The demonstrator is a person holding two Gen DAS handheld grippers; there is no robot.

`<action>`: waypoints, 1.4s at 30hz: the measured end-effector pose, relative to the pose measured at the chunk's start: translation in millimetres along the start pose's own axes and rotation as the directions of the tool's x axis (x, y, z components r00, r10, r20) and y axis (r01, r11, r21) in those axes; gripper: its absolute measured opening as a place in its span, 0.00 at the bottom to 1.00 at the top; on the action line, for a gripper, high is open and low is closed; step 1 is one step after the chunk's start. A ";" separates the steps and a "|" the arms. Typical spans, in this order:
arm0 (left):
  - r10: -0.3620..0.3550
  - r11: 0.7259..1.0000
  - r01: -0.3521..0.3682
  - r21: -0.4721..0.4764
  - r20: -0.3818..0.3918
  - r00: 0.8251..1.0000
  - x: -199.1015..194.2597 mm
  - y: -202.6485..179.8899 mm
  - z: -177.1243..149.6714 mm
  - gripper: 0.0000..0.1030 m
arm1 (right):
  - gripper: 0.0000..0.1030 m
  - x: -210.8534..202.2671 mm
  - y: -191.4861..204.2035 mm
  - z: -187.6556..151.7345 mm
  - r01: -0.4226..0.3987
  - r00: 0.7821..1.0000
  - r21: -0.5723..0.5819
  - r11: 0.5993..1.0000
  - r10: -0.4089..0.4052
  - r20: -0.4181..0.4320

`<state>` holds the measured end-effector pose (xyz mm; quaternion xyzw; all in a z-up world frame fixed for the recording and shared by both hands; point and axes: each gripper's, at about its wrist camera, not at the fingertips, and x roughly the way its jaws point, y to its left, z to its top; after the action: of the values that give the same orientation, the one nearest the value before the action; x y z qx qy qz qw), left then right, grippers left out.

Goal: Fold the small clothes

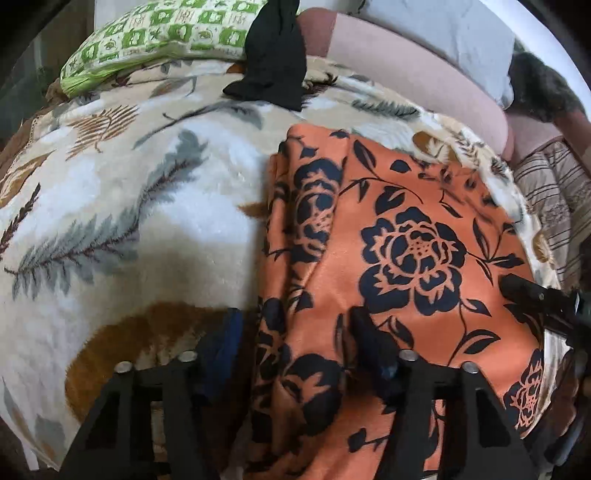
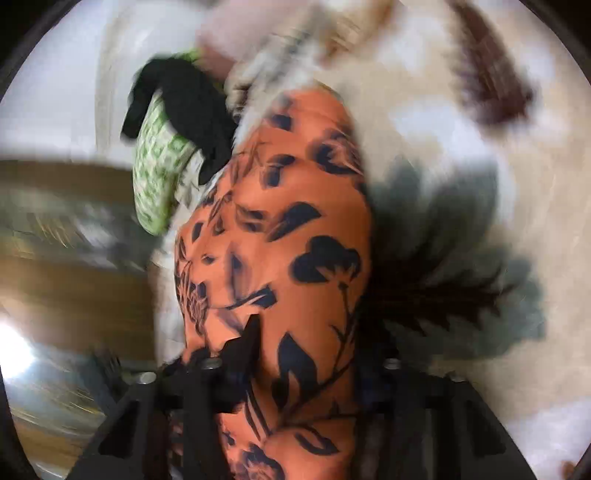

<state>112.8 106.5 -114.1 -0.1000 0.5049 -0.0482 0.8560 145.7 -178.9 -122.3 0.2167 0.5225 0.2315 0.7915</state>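
My left gripper [image 1: 291, 343] straddles the near left edge of the orange floral garment [image 1: 406, 229], fingers parted, not pinching. The garment's long axis runs near to far on the blanket [image 1: 110, 206]. My right gripper [image 2: 303, 354] straddles its right edge; grip uncertain.

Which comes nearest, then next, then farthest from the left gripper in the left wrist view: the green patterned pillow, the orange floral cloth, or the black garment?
1. Orange floral cloth, between the left gripper fingers.
2. Black garment, upper centre.
3. Green patterned pillow, upper left, about as far; the black garment drapes over it.
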 end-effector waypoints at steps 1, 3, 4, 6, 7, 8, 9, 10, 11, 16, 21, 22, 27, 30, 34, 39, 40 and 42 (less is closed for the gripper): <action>0.000 1.000 0.000 0.005 0.003 1.000 1.4 -0.7 -1.2 0.59 | 0.39 -2.8 9.8 -3.4 0.047 0.999 -0.063 0.997 -0.046 0.028; -0.005 1.000 0.005 0.003 0.009 1.000 -1.3 -2.4 -1.1 0.59 | 0.43 18.2 -5.8 -4.8 0.103 0.994 -0.044 0.994 -0.104 -0.032; 0.005 1.000 -0.005 0.009 0.016 1.000 -4.8 -4.8 0.8 0.59 | 0.55 25.3 -20.9 -3.0 0.080 0.995 0.033 0.996 -0.077 -0.065; 0.014 0.999 -0.016 0.036 0.044 0.999 -17.6 -11.9 3.3 0.59 | 0.62 15.8 -33.3 4.4 -0.050 0.998 0.145 0.988 0.056 -0.042; 0.010 0.999 -0.014 0.047 0.066 0.998 -23.3 -14.1 3.2 0.59 | 0.68 9.8 -31.9 10.6 -0.079 0.996 0.140 0.987 0.084 -0.025; 0.004 0.998 -0.010 0.059 0.087 0.996 -26.7 -14.9 5.0 0.59 | 0.72 4.4 -29.1 17.0 -0.087 0.996 0.120 0.989 0.088 -0.003; 0.001 0.997 -0.008 0.072 0.105 0.994 -28.6 -16.5 7.7 0.61 | 0.72 2.5 -28.9 23.6 -0.084 0.996 0.112 0.990 0.083 0.013; 0.015 0.997 -0.023 0.074 0.102 0.995 -24.0 -15.3 9.1 0.61 | 0.73 6.7 -30.3 31.2 -0.085 0.996 0.121 0.989 0.084 0.017; 0.047 0.997 -0.051 0.066 0.067 0.997 -13.6 -12.8 11.2 0.62 | 0.77 16.3 -37.8 40.2 -0.091 0.996 0.155 0.984 0.091 0.007; 0.047 0.999 -0.047 0.014 -0.013 0.999 6.9 2.1 13.0 0.64 | 0.38 35.0 -7.2 46.5 0.043 0.999 -0.019 0.999 -0.043 -0.010; 0.024 1.000 -0.024 -0.010 -0.003 1.000 3.1 3.7 14.4 0.65 | 0.45 47.5 -2.7 40.6 0.167 0.985 -0.056 0.984 -0.169 -0.027; 0.023 1.000 -0.023 -0.005 0.009 1.000 -2.7 1.4 10.3 0.64 | 0.53 40.5 -4.7 42.0 0.134 0.991 -0.017 0.991 -0.134 -0.010; -0.042 0.999 0.039 0.033 0.099 0.994 -38.7 -0.1 -7.6 0.65 | 0.76 5.1 1.4 15.6 0.051 0.997 0.004 0.999 -0.051 0.054; -0.025 0.999 0.025 0.021 -0.005 1.000 -10.3 5.4 -23.8 0.66 | 0.78 19.5 -20.7 -5.6 0.003 1.000 0.112 0.994 -0.001 -0.017; -0.043 0.999 0.043 -0.008 0.030 0.999 -11.8 11.5 -24.4 0.55 | 0.40 32.1 33.4 -14.9 0.147 0.988 -0.157 0.977 -0.152 -0.020; 0.013 1.000 -0.014 0.024 0.024 1.000 -15.2 1.2 -22.9 0.66 | 0.50 47.1 32.7 -15.0 0.235 0.970 -0.159 0.959 -0.242 -0.028; 0.022 0.999 -0.023 0.027 0.028 0.999 -21.4 2.1 -22.6 0.66 | 0.57 47.6 21.1 -14.9 0.220 0.974 -0.080 0.972 -0.223 -0.040; 0.047 0.996 -0.051 0.071 0.067 0.997 -34.7 -6.1 -24.1 0.66 | 0.69 33.3 11.5 -16.4 0.127 0.992 0.009 0.992 -0.127 -0.021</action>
<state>75.1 104.0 -94.4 -0.0577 0.4769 -0.0423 0.8760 140.4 -148.3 -145.7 0.1849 0.5445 0.1800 0.7981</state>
